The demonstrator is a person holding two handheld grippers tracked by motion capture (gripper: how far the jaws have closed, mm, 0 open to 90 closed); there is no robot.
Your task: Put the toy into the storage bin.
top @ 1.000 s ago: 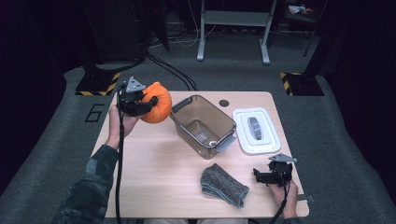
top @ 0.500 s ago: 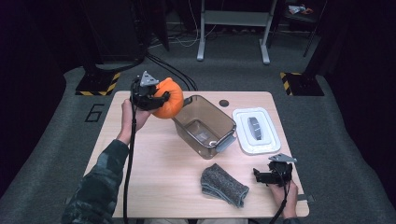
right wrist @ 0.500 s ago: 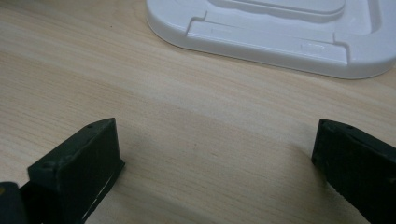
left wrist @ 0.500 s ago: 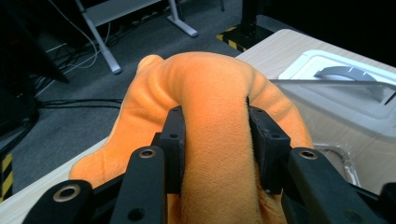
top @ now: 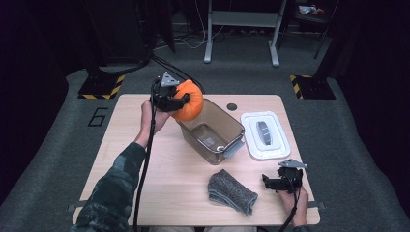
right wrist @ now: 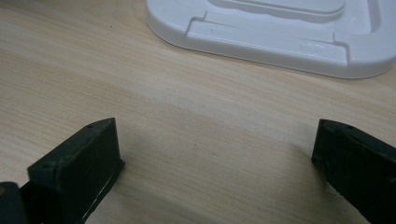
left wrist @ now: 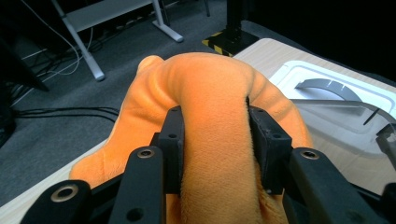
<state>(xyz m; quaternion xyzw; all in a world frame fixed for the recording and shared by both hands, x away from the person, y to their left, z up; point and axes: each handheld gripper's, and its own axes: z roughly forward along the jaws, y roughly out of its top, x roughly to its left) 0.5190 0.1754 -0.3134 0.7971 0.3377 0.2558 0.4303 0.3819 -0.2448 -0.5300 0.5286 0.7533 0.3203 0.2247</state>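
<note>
An orange plush pumpkin (top: 189, 100) hangs in the air over the far left rim of a clear plastic bin (top: 211, 129). My left gripper (top: 180, 99) is shut on it; in the left gripper view both pads press deep into the pumpkin (left wrist: 212, 126). My right gripper (top: 269, 182) rests low over the table near the front right corner. Its jaws stand wide apart in the right gripper view, with bare wood between them (right wrist: 212, 149). The bin's white lid (top: 265, 135) lies flat to the right of the bin, and the lid's (right wrist: 275, 32) near edge shows ahead of the right jaws.
A grey knitted cloth (top: 231, 192) lies folded near the front edge, left of my right gripper. A small dark round mark (top: 232, 106) sits at the table's (top: 159, 188) far edge. Dark floor, cables and stand legs surround the table.
My left gripper has carried the pumpkin to the right, from over the table's far left part to the bin's left rim. The right gripper has stayed put.
</note>
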